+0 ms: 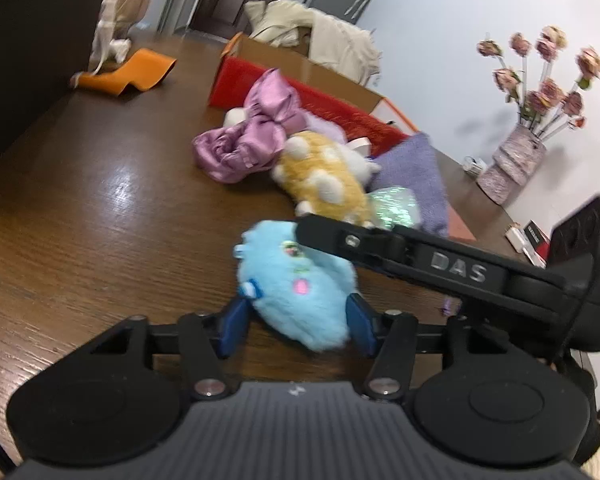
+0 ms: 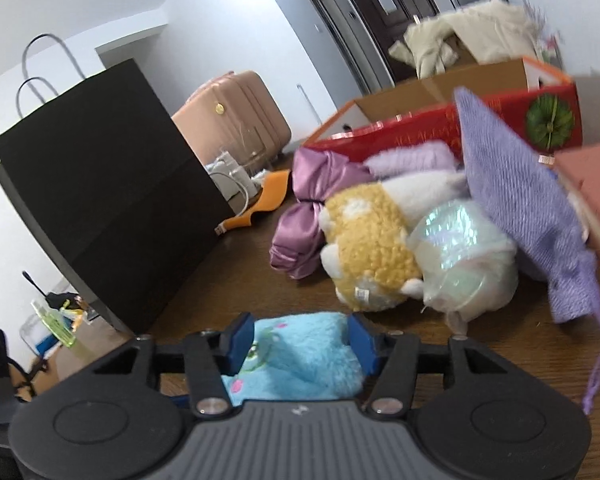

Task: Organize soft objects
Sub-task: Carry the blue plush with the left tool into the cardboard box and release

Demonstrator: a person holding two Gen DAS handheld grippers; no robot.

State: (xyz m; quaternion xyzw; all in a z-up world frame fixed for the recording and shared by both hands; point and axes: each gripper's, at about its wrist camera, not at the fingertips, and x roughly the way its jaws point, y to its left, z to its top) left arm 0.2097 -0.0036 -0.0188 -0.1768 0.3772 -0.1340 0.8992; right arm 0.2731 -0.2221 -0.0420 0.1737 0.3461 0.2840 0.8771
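Two grippers meet on one blue plush toy (image 1: 296,288) near the table's (image 1: 100,216) front edge — right gripper (image 2: 298,346) clamped on it, left gripper (image 1: 296,320) straddling it, grip uncertain. Probably light and squashy — best pinched mid-body, where the fluff compresses.

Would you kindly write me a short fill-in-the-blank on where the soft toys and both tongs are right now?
1. Both the left tongs and the right tongs have their blue pads around the fluffy ____ plush toy.
2. The yellow plush lies on the table between the iridescent toy and the satin ____ bow.
3. Behind the pile stands an open ____ box.
4. The tall paper bag is ____.

Missing words: blue; pink; red; black
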